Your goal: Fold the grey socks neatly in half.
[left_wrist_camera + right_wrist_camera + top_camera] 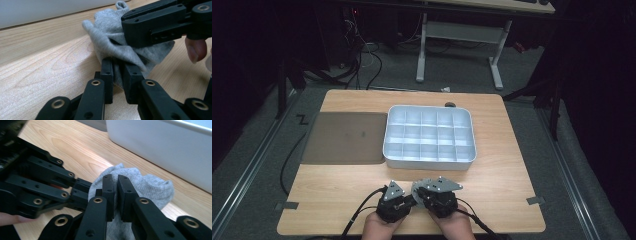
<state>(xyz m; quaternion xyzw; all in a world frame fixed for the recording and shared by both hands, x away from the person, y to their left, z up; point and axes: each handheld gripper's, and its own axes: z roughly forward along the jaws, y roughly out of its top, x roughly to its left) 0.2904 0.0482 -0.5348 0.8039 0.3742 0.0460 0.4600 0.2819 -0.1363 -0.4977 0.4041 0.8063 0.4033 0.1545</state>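
Both of the person's hands sit close together at the near edge of the wooden table [337,197], and between them is a small grey sock [112,47], lying at about 6 o'clock from the compartment tray [430,161]. The left gripper [119,75] has its jaws pressed together on a fold of the knit, and the right gripper [115,192] is clamped on the same sock from the other side, so the cloth is pinched at two spots at once. To my eye that double hold is there to gather or fold the sock into a compact bundle, something small enough to drop into one of the tray's cells, though that is my guess. The sock rests on the tabletop rather than hanging free, bunched up with its toe end poking out past the right jaws. Just ahead, at 12 o'clock of the hands, the white tray's near wall stands as the one obstacle; the bundle would have to be lifted over it. A flat brown mat [343,137] lies at 9 o'clock of the tray, well clear of the work.
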